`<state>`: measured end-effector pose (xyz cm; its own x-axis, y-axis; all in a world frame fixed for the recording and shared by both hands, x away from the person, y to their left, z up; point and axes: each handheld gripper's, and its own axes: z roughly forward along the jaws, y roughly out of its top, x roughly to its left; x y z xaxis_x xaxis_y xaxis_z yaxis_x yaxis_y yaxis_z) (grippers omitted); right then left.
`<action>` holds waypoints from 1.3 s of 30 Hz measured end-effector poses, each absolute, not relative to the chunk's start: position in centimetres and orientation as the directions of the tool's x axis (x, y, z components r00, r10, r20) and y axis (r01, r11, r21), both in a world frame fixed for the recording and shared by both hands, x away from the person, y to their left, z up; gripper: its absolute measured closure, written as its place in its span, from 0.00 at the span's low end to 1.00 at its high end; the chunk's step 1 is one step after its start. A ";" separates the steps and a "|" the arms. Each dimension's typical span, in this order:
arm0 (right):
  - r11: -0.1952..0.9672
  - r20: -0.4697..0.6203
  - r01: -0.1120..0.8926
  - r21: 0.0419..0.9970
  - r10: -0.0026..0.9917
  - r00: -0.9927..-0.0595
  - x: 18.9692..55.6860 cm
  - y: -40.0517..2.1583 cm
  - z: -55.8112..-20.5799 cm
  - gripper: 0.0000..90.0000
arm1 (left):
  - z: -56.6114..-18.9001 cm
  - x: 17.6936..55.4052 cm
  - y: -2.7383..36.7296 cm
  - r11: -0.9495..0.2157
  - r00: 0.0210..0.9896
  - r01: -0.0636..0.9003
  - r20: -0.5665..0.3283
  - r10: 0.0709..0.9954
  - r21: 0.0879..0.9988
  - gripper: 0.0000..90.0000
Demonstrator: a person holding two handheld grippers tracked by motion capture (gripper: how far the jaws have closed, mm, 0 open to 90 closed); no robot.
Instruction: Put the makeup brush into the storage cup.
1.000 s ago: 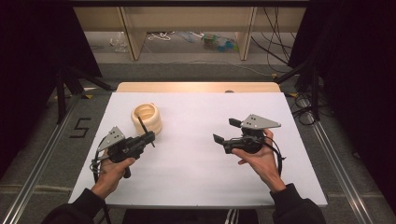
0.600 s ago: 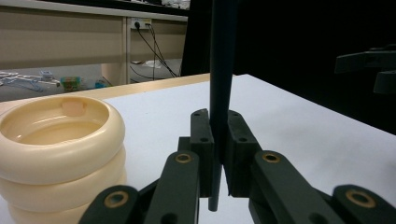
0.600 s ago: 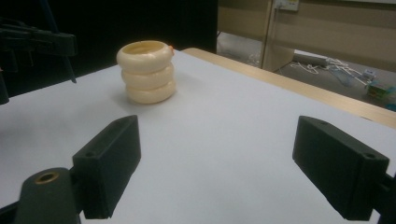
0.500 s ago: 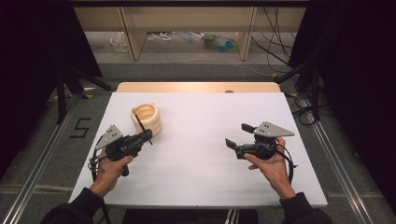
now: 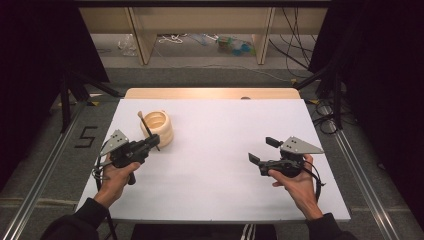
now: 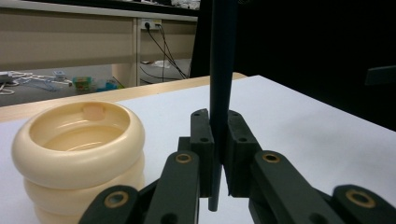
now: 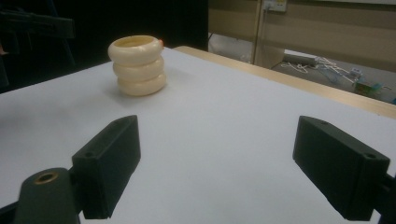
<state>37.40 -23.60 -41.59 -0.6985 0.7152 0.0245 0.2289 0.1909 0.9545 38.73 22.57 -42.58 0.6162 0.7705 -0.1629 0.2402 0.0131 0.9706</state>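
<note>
A cream holder [image 5: 159, 127] made of three stacked rings stands on the left part of the white table top [image 5: 220, 125]. Just in front of it, my left gripper [image 5: 152, 141] is shut on a thin dark stick [image 5: 146, 127] that leans up and back over the holder's side. In the left gripper view the stick [image 6: 222, 70] stands upright, pinched between the pads of the left gripper [image 6: 219, 135], with the holder [image 6: 79, 154] close by on the left. My right gripper [image 5: 263, 150] hovers over the right part of the table, open, nothing between its jaws. From the right gripper [image 7: 219, 140] the holder [image 7: 138, 65] stands far off.
The white top lies on a wooden table whose edge [image 5: 210, 93] shows at the back. Behind it are shelf legs and cables [image 5: 300, 55] on the floor. Metal rails [image 5: 360, 165] run along both sides of the table.
The right hand has carried its open gripper to the right and nearer the table's front edge, a little lower. The left gripper and its stick have stayed put.
</note>
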 end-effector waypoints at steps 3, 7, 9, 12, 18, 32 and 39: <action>0.188 0.040 0.246 0.951 0.713 -0.700 37.0 -23.7 -41.7 0.18 | -42.4 39.1 22.9 0.012 0.611 0.237 -0.158 0.776 0.971 0.93; 0.213 0.034 0.263 0.941 0.715 -0.699 36.7 -23.9 -42.0 0.18 | -42.3 39.7 23.3 0.004 0.595 0.237 -0.148 0.790 0.972 0.93; 0.208 0.033 0.257 0.944 0.714 -0.700 36.6 -24.1 -42.1 0.18 | -42.2 40.1 23.6 0.001 0.586 0.234 -0.142 0.798 0.972 0.93; 0.219 0.015 0.248 0.944 0.721 -0.693 36.5 -24.4 -42.2 0.18 | -41.9 40.6 24.1 0.003 0.571 0.234 -0.140 0.809 0.972 0.93; 0.212 0.040 0.272 0.939 0.717 -0.696 36.2 -24.4 -42.4 0.18 | -41.3 41.6 24.7 -0.003 0.553 0.226 -0.126 0.824 0.974 0.93; 0.184 0.053 0.262 0.947 0.716 -0.696 36.0 -24.8 -42.3 0.18 | -39.6 44.1 24.7 -0.026 0.531 0.220 -0.097 0.842 0.975 0.93; 0.179 0.060 0.266 0.947 0.716 -0.695 35.8 -24.9 -42.4 0.18 | -39.3 45.5 24.5 -0.025 0.517 0.220 -0.095 0.851 0.975 0.93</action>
<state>35.82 -24.87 -42.42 -0.6950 0.7164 0.0604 0.2665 0.1786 0.9471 45.52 24.54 -39.25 0.5169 0.8508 -0.0946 0.2201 -0.0253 0.9752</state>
